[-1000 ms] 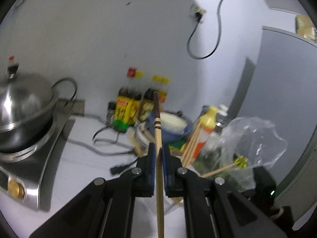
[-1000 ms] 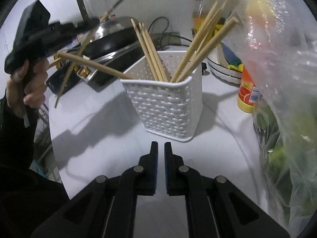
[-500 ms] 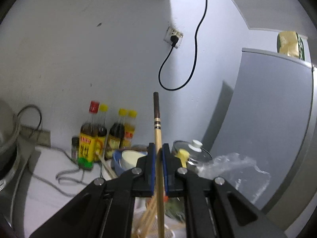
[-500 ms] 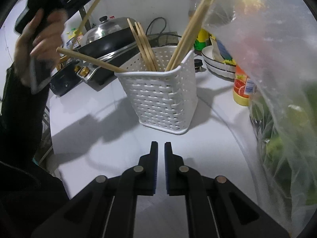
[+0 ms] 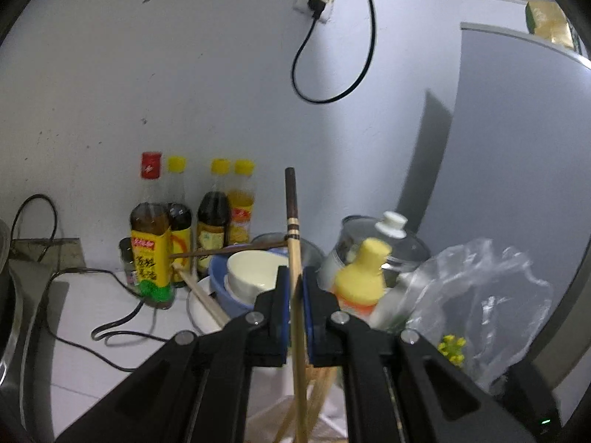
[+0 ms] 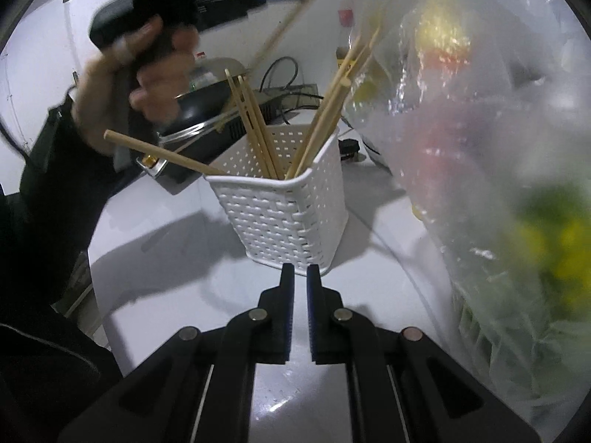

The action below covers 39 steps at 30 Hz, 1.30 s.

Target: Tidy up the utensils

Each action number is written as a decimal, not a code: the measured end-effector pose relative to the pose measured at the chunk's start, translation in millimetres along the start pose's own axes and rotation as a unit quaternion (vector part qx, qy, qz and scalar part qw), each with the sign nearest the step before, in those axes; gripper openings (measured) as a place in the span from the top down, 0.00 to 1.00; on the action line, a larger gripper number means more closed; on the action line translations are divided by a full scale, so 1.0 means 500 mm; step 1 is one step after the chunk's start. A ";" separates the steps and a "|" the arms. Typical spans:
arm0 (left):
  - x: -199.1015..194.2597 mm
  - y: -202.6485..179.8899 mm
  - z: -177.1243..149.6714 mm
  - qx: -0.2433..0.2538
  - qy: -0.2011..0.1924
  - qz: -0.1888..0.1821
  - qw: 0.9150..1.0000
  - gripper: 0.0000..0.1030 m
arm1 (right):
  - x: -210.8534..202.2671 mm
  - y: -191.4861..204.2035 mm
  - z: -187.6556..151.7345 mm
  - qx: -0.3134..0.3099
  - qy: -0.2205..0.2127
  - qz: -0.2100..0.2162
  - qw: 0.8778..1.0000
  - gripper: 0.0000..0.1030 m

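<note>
Left gripper (image 5: 294,288) clamps one chopstick (image 5: 291,236) above the white basket (image 6: 291,217) on the tabletop (image 6: 177,243); several chopsticks (image 6: 255,125) already stand inside. Right gripper (image 6: 300,277), nearly closed, holds nothing. Insertion remains.

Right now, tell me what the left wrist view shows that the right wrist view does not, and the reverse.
Left wrist only: yellow-capped sauce bottles against the wall, stacked white and blue bowls, a black plugged-in wall cord.

Right wrist only: the white woven plastic basket holding upright wooden chopsticks, and the right gripper, shut on nothing.

Both: the dark-tipped wooden chopstick clamped in the left gripper, and the clear plastic bag.
</note>
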<state>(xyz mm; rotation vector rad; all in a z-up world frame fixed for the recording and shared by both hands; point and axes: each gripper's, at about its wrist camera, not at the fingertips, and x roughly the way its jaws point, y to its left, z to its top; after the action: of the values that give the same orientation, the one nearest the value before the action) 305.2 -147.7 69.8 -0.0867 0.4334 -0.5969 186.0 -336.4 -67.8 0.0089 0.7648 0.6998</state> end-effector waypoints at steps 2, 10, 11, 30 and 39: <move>0.005 0.011 -0.014 -0.004 -0.006 0.008 1.000 0.94 | -0.004 0.003 0.000 -0.003 -0.002 0.001 1.000 0.95; -0.002 0.019 -0.066 0.004 0.016 0.014 1.000 0.94 | -0.010 0.009 -0.003 0.000 -0.005 -0.003 1.000 0.95; -0.008 0.014 -0.071 0.013 0.020 0.017 1.000 0.94 | -0.011 0.009 -0.003 0.001 -0.005 -0.005 1.000 0.95; -0.127 0.021 -0.100 0.002 0.038 0.015 0.999 0.94 | -0.056 0.054 0.018 0.008 -0.024 -0.035 0.999 0.95; -0.232 0.108 -0.106 -0.017 0.022 0.040 0.999 0.61 | -0.051 0.088 0.227 -0.013 -0.014 -0.049 0.999 0.45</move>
<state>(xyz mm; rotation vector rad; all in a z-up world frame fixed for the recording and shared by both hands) 225.1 -35.6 53.7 -0.0884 0.4868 -0.5137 220.0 -290.3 42.5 -0.0419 0.7244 0.6144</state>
